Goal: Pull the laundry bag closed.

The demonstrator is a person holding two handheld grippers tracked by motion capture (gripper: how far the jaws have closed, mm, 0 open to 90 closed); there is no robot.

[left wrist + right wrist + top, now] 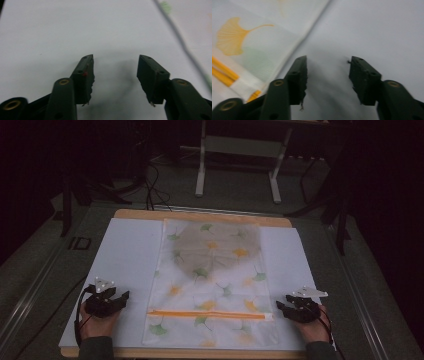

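My left gripper (121, 296) and right gripper (280, 306) flanked the bag (210, 285) lying flat mid-tabletop (125, 250), fingers released and empty; I judged pinching both near corners together best.

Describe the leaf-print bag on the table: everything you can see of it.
The leaf-print bag is a flat, pale, see-through mesh-like pouch printed with yellow and green ginkgo leaves. An orange zipper runs across it near the person's end, and looks closed. Something grey shows through its far half. It lies lengthwise on the white sheet, between the two open grippers, neither touching it.
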